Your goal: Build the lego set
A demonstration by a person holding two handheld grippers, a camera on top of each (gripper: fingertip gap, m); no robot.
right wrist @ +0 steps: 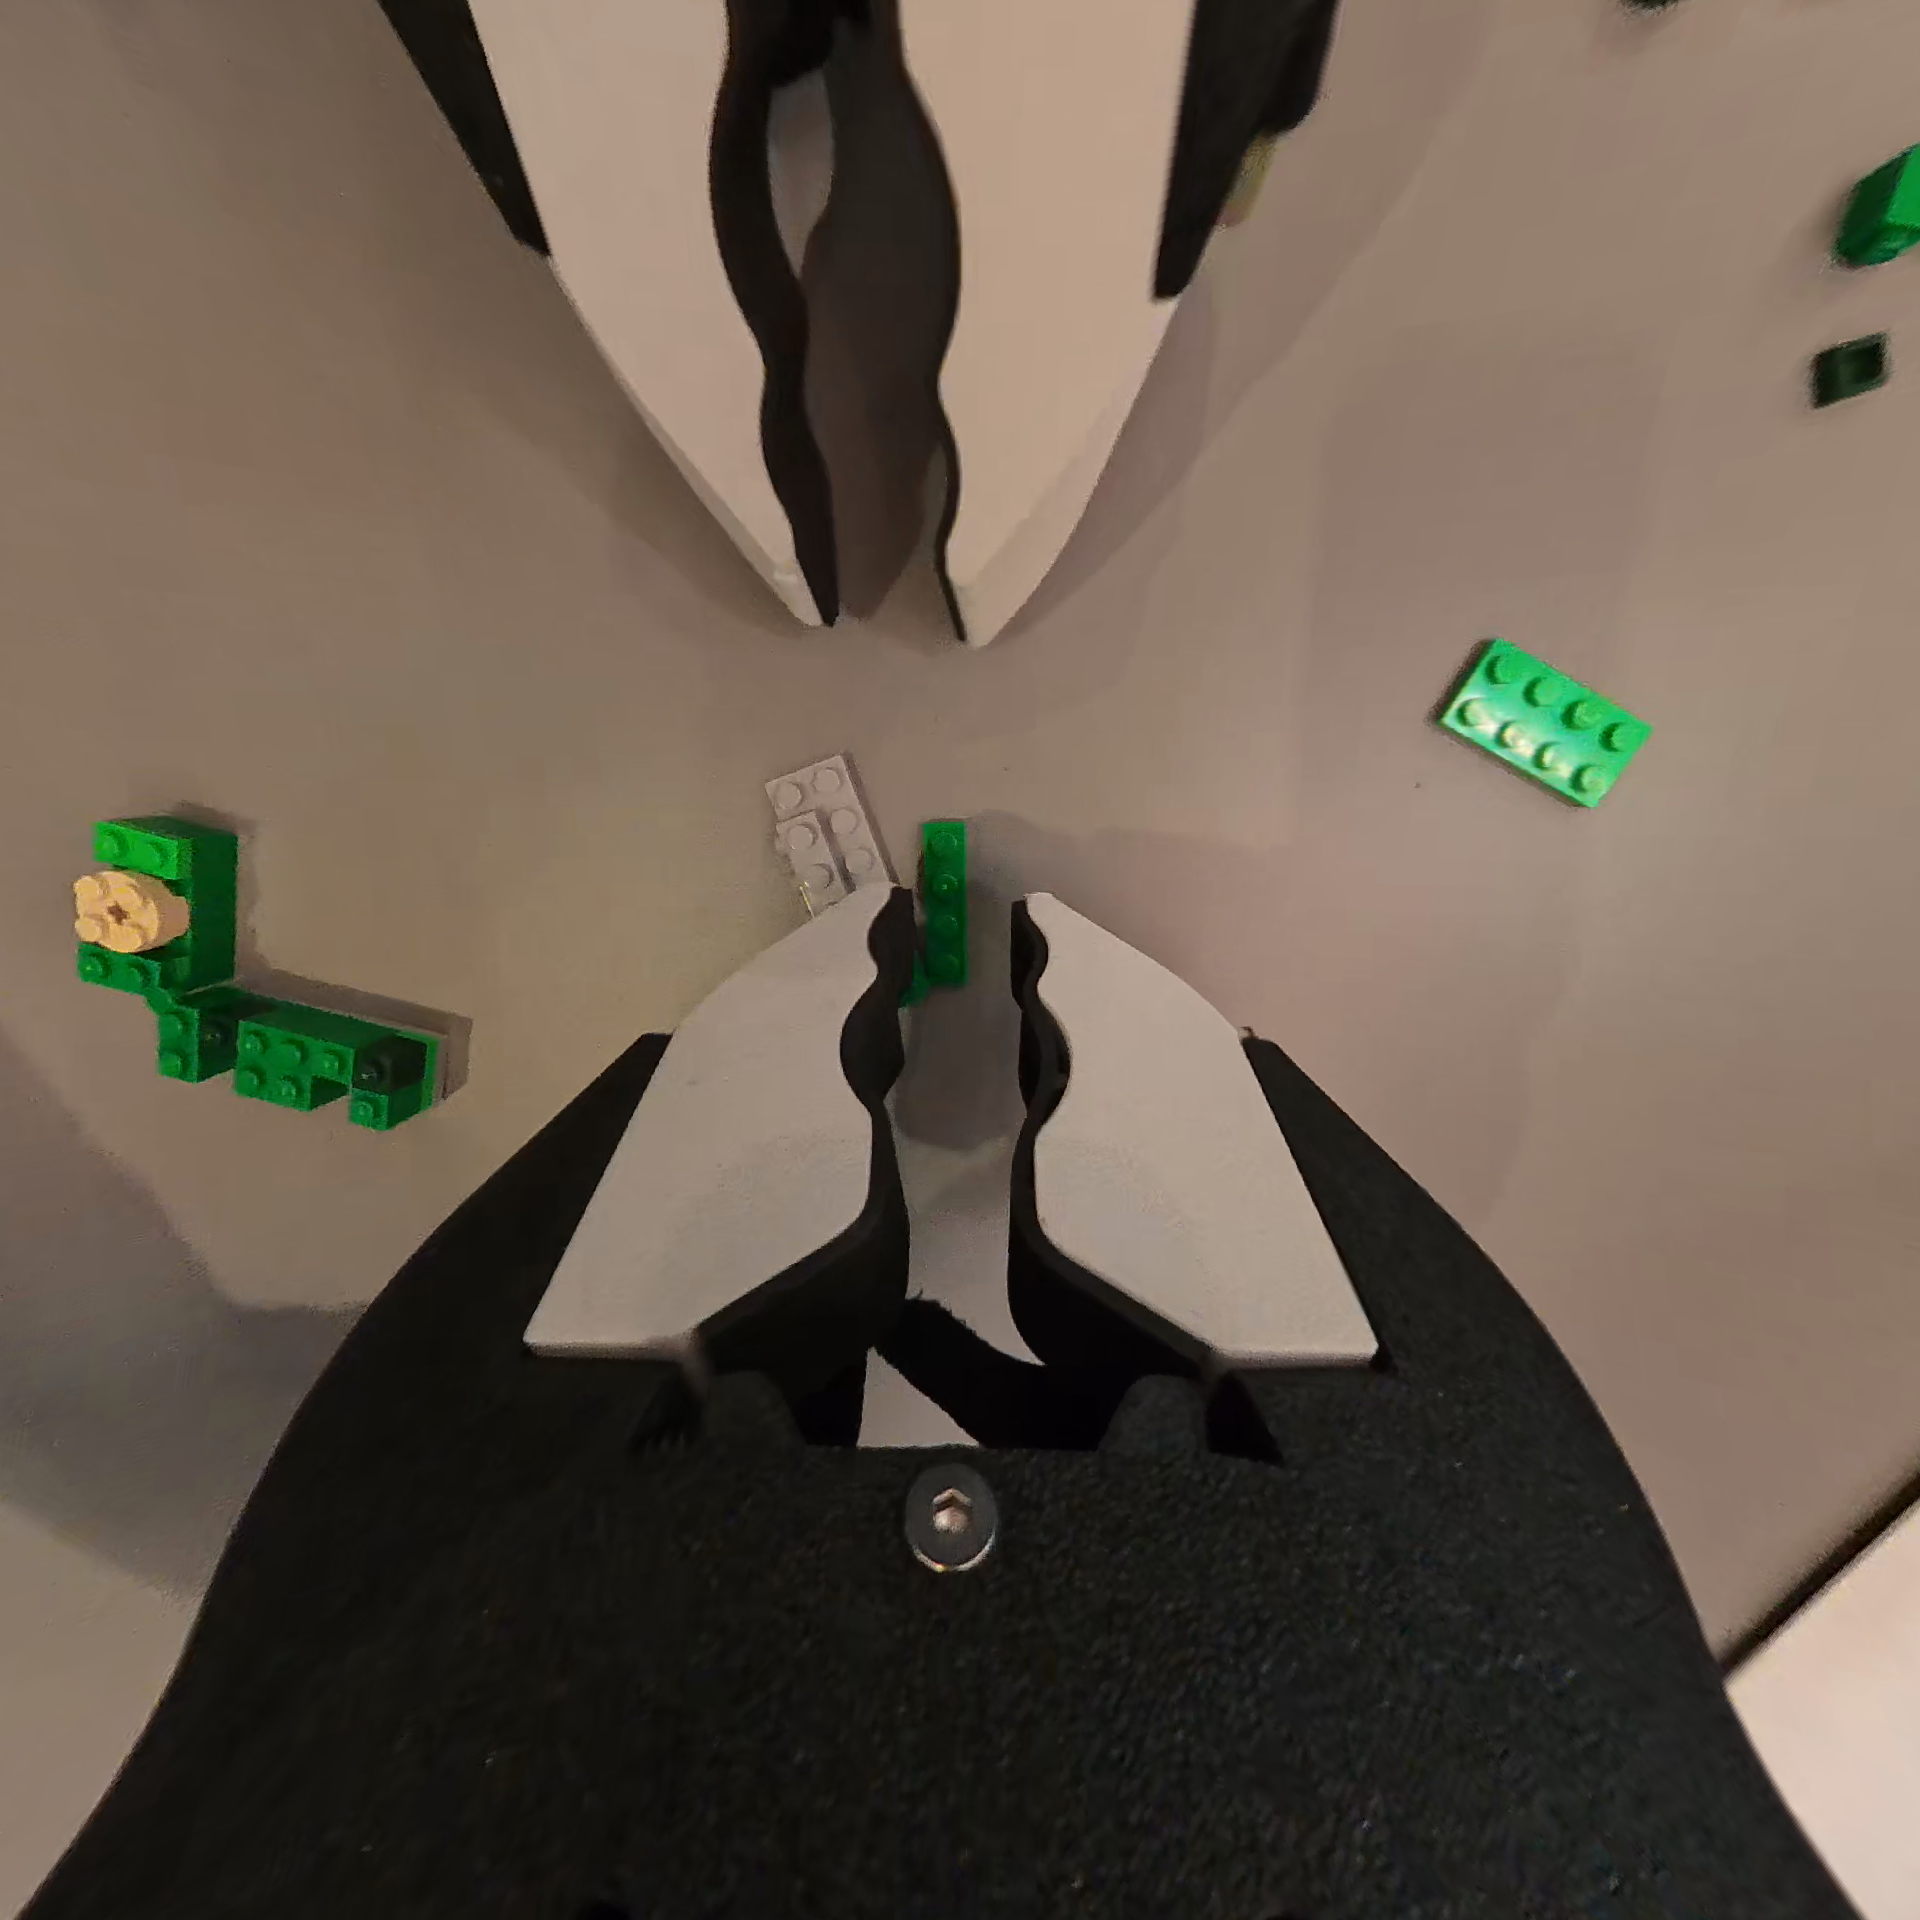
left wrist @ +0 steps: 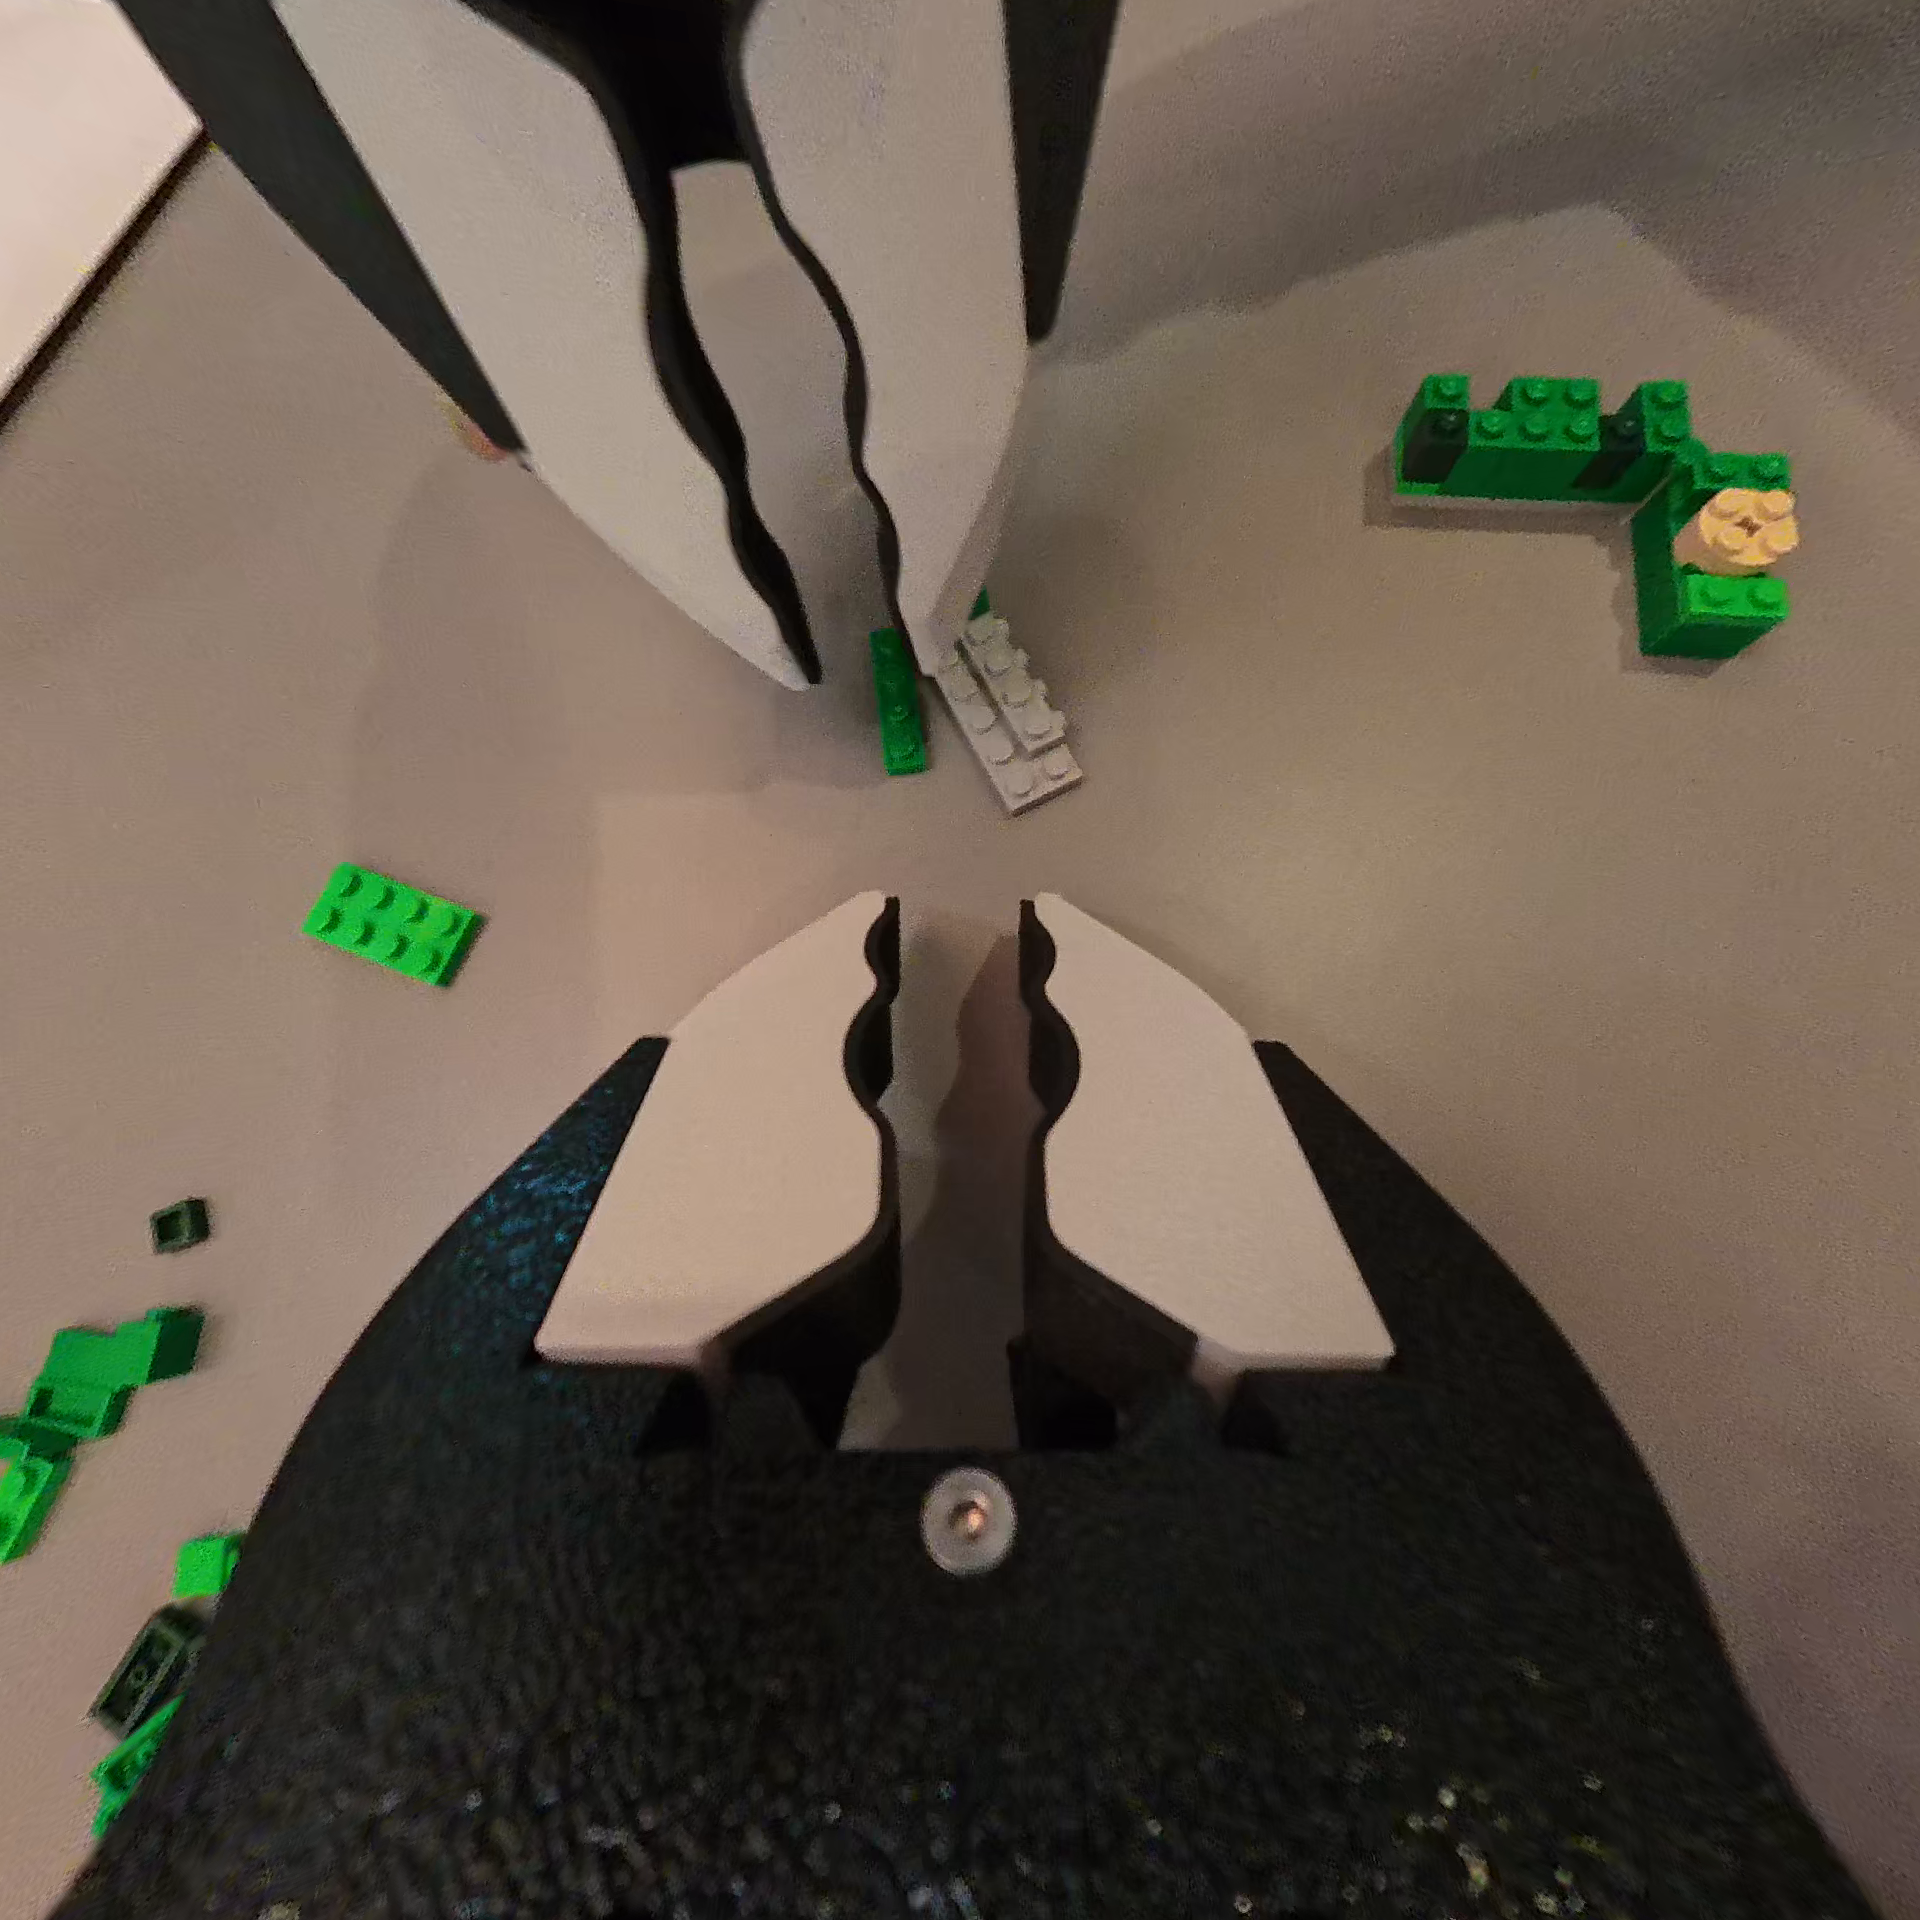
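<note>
A narrow green plate (right wrist: 943, 904) lies flat on the table between the fingertips of my right gripper (right wrist: 958, 896), which is open around it, its left finger close to the plate. A grey stepped plate stack (right wrist: 831, 831) lies just left of it. In the left wrist view the green plate (left wrist: 899, 707) and the grey stack (left wrist: 1013, 717) lie ahead, with the right gripper (left wrist: 860, 660) coming down over them from the top. My left gripper (left wrist: 956, 906) is open and empty, a short way off from both. It also shows in the right wrist view (right wrist: 894, 623).
An L-shaped green build (left wrist: 1579, 468) with a tan round piece (left wrist: 1745, 530) sits to the right; it also shows in the right wrist view (right wrist: 260, 1029). A green 2x4 plate (left wrist: 393, 925), a small dark green piece (left wrist: 179, 1226) and several loose green bricks (left wrist: 73, 1403) lie left. Spacing between my two grippers at the tips: around 5 centimetres.
</note>
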